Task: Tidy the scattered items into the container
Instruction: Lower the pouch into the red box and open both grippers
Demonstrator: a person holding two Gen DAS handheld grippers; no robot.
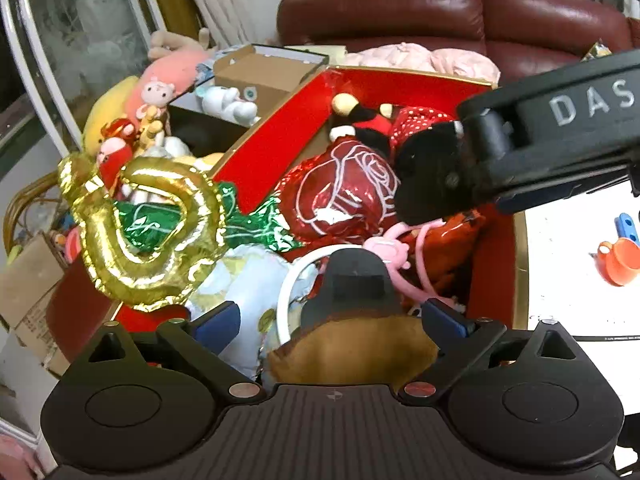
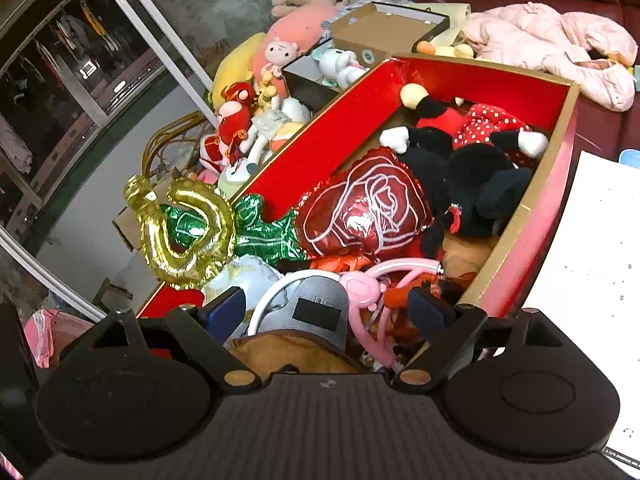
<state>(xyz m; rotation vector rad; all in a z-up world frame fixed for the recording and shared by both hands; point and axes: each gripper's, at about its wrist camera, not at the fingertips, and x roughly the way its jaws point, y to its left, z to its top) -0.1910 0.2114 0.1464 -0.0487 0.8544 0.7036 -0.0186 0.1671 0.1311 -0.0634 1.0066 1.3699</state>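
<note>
A red box [image 1: 400, 74] [image 2: 340, 136] with gold edges holds a black plush mouse in a red dotted dress [image 1: 404, 128] [image 2: 472, 152], a red rose foil balloon [image 1: 340, 188] [image 2: 368, 208], a pink toy [image 1: 384, 246] [image 2: 360, 284] and a gold foil balloon [image 1: 140, 236] [image 2: 184, 228] that hangs over its left wall. My left gripper [image 1: 332, 316] is open above the box's near end, over a grey object [image 1: 354, 280] [image 2: 316, 304] and a brown plush [image 1: 352, 348]. My right gripper [image 2: 326, 308] is open over the same spot, touching nothing. Its black housing [image 1: 560, 132] crosses the left wrist view.
Left of the box are a cardboard box [image 1: 256, 72] holding a white toy and a heap of plush toys [image 1: 132, 120]. Behind stand a dark red leather sofa [image 1: 400, 12] and a pink jacket [image 2: 552, 44]. At right, a white table [image 1: 572, 300] carries an orange cup [image 1: 620, 260].
</note>
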